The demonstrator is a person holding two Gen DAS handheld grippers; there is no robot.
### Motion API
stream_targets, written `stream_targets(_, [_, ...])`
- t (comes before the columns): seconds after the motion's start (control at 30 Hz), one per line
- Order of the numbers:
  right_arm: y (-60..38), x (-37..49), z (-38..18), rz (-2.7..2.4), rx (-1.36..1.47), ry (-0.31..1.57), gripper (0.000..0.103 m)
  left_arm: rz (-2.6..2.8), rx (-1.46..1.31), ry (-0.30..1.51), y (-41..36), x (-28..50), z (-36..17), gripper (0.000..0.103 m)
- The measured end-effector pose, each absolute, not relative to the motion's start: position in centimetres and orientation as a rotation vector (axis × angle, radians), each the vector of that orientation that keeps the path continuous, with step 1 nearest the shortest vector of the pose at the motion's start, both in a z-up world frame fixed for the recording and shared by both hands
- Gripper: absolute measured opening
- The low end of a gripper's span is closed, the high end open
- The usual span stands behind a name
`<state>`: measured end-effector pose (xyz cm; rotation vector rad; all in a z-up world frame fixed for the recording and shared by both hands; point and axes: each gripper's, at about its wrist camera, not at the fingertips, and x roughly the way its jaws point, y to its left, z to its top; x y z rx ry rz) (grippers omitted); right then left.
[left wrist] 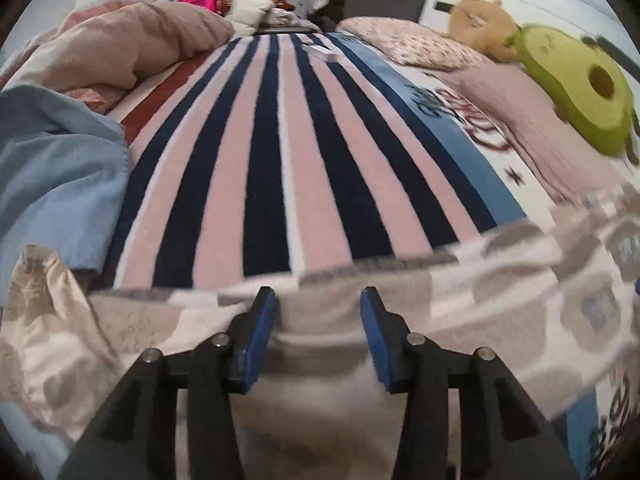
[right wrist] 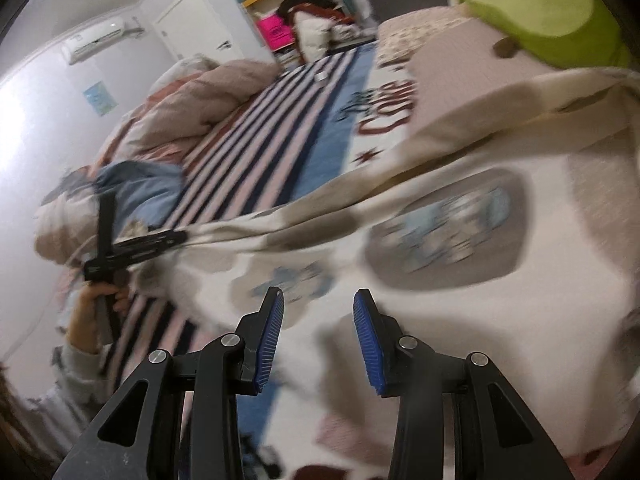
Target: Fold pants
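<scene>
Pants (left wrist: 400,292) across striped blanket (left wrist: 280,160) on cluttered bed, both grippers' jaws apart.

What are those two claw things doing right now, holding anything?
Left gripper: fingers open, over the patterned pants, gripping nothing.
Right gripper: fingers open, over the same pants, gripping nothing.

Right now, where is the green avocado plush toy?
In the left wrist view, the avocado plush lies at the far right of the bed, beside the tan stuffed animal.
</scene>
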<state>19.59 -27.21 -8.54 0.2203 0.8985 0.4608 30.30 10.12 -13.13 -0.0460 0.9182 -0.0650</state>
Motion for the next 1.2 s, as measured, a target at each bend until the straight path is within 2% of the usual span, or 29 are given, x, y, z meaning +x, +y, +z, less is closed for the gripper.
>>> stream_targets(0.07, [-28.5,19.9,-8.0,0.401,0.192,0.881,0.031,0.010,-0.005,0.898,10.1,31.6,-13.7,0.049])
stream_targets(0.23, [-31.9,19.9,-5.7,0.262,0.079,0.831,0.031,0.068,-0.019,0.871,10.8,32.1,-13.5,0.050])
stream_targets(0.27, [-32.7,19.7,-5.1,0.229,0.067,0.820,0.033,0.062,-0.046,0.838,11.0,31.4,-12.6,0.052])
stream_targets(0.33, [-33.9,19.6,-4.3,0.207,0.067,0.822,0.034,0.035,-0.080,0.780,11.2,29.8,-10.9,0.065])
stream_targets(0.43, [-35.4,19.2,-3.8,0.176,0.079,0.885,0.034,-0.023,-0.085,0.739,10.1,27.7,-9.0,0.065])
stream_targets(0.6, [-36.7,19.3,-2.8,-0.017,-0.114,0.901,0.034,-0.119,-0.062,0.731,7.5,26.0,-7.9,0.065])
stream_targets(0.63, [-37.0,19.2,-2.5,-0.034,-0.117,0.901,0.039,-0.133,-0.062,0.727,7.1,25.7,-7.7,0.065])
stream_targets(0.67, [-37.2,18.9,-2.2,-0.045,-0.128,0.894,0.055,-0.141,-0.064,0.725,6.6,25.7,-7.7,0.066])
stream_targets(0.73, [-37.0,17.7,-1.5,-0.079,-0.196,0.848,0.076,-0.164,-0.068,0.724,6.0,25.0,-7.6,0.066])
stream_targets(0.83, [-36.9,16.0,-1.1,-0.147,-0.269,0.798,0.077,-0.187,-0.064,0.726,5.3,24.3,-7.7,0.067])
stream_targets(0.93, [-37.6,15.2,-1.6,-0.129,-0.211,0.821,0.078,-0.204,-0.066,0.732,4.8,23.9,-8.0,0.067])
stream_targets(1.0, [-38.1,15.5,-2.6,-0.095,-0.161,0.849,0.077,-0.211,-0.069,0.739,4.6,23.9,-8.2,0.067])
stream_targets(1.07, [-38.3,15.7,-3.1,-0.095,-0.155,0.832,0.064,-0.207,-0.067,0.744,4.6,23.9,-8.4,0.067])
stream_targets(1.1, [-38.2,15.9,-3.3,-0.102,-0.162,0.815,0.062,-0.206,-0.068,0.744,4.6,23.8,-8.4,0.067])
stream_targets(1.2, [-37.9,16.8,-3.5,-0.107,-0.202,0.817,0.038,-0.207,-0.078,0.743,4.6,23.7,-8.4,0.067])
